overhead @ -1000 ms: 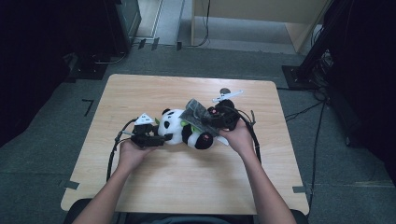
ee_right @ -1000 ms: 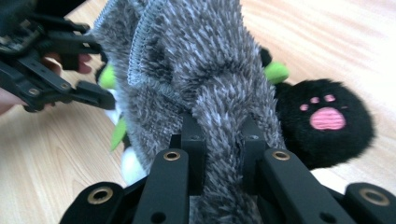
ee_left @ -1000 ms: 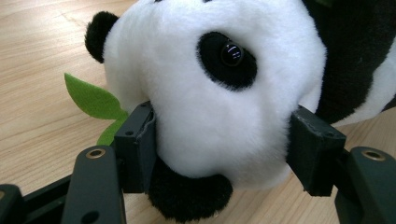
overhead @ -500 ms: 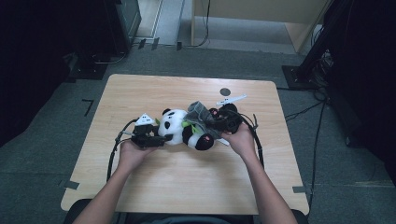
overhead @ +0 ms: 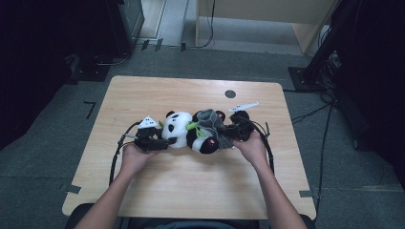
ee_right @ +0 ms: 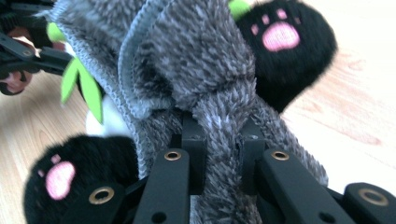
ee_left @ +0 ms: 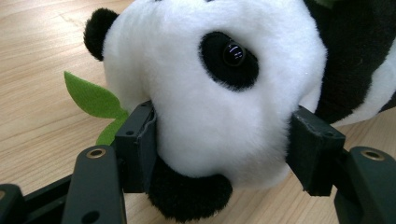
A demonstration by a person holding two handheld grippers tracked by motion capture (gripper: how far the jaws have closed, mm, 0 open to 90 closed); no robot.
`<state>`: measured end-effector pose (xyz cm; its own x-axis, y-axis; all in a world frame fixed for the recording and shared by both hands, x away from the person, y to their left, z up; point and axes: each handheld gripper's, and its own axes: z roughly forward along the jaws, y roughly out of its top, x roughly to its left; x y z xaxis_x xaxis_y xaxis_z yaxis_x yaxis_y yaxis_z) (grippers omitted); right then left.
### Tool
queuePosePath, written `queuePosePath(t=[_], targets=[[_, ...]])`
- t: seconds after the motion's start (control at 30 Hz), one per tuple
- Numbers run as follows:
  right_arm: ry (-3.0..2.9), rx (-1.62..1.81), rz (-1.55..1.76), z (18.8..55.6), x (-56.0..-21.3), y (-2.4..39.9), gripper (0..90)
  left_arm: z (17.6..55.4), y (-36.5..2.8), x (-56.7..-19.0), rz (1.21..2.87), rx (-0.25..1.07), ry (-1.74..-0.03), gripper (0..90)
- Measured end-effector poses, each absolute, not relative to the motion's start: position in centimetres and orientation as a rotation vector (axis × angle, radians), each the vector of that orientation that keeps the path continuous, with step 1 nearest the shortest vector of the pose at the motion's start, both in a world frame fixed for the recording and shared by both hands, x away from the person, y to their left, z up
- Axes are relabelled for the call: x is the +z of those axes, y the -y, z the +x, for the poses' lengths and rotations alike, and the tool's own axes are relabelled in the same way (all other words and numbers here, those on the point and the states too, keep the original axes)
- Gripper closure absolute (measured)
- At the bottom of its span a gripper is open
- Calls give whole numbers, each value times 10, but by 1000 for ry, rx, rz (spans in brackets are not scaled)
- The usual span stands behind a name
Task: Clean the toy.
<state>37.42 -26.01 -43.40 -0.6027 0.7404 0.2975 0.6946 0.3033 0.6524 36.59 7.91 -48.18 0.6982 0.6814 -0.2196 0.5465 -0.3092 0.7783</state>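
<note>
At the near middle of the table a toy panda is seen lying on its side, and every other place is given from it. At the panda's head end, the left gripper is clamped on the white head, one jaw pressed into the plush on each side, with a green felt leaf sticking out beside the head. At the panda's foot end, the right gripper is pinched tight on a fold of grey fuzzy cloth, which is bunched over the body between the two black paws with pink pads. In the high view the left gripper and the right gripper are seen touching opposite ends of the toy, a hand behind each. Beyond the panda, a small dark round spot is set in the tabletop, well apart. The toy is judged light, soft and easily squashed, so a hold on the firmly stuffed head is thought sound. The cloth is judged limp and stretchy, likely to slip from a shallow pinch; a deep bite on a doubled fold is advised.
</note>
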Motion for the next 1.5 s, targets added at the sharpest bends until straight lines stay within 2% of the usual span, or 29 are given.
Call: queuePosePath(t=[0.93,1.5], targets=[[-2511,1039,1574,369,-482,293,792,367,-81,-482,1981,176,-946,345],[-2471,973,1647,371,-483,315,791,368,-81,-482,1979,174,-947,344]])
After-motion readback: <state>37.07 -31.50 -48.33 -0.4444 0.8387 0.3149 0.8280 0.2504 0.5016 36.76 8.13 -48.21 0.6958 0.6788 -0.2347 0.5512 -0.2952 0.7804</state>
